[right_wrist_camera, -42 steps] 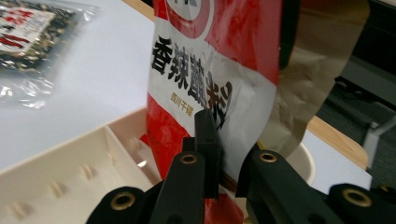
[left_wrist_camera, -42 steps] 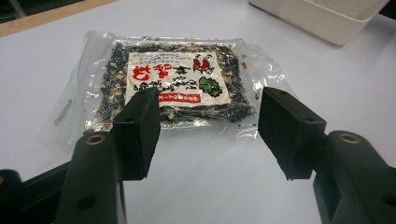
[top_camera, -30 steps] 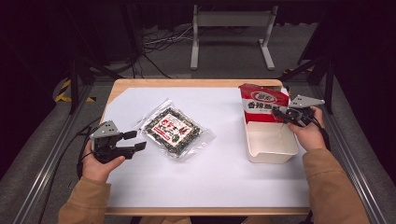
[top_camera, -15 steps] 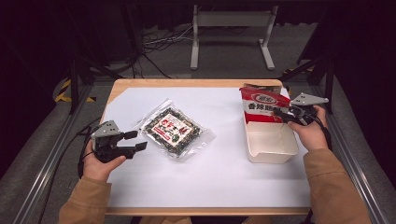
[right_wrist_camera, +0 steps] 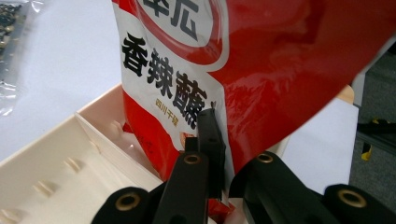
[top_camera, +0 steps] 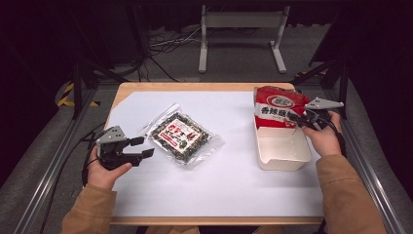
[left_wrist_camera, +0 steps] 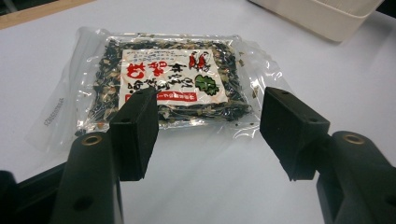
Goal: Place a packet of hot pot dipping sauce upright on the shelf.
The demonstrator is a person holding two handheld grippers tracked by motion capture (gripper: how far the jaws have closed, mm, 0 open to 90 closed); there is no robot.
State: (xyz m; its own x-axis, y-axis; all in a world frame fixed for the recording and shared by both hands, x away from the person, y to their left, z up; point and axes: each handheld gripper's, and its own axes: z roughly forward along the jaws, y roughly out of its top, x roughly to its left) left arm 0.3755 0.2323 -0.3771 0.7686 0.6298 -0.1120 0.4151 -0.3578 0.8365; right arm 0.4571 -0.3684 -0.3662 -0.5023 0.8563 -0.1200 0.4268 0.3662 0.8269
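Observation:
A red and white snack bag stands upright in the far end of a white bin. My right gripper is shut on the bag's right edge; its jaws have just been closing with that edge between them. In the right gripper view the pads pinch the bag above the bin. A clear packet of dark seaweed mix lies flat mid-table. My left gripper rests open just left of it, and in the left gripper view the packet lies beyond the empty gripper.
White paper covers the wooden table. The bin's near half holds nothing. Metal rails run along both table sides, and a stand and cables sit on the dark floor behind the far edge.
The right hand shifted very slightly at the bag's edge; the bag stays at the bin's far end. The left gripper and the seaweed packet have not moved.

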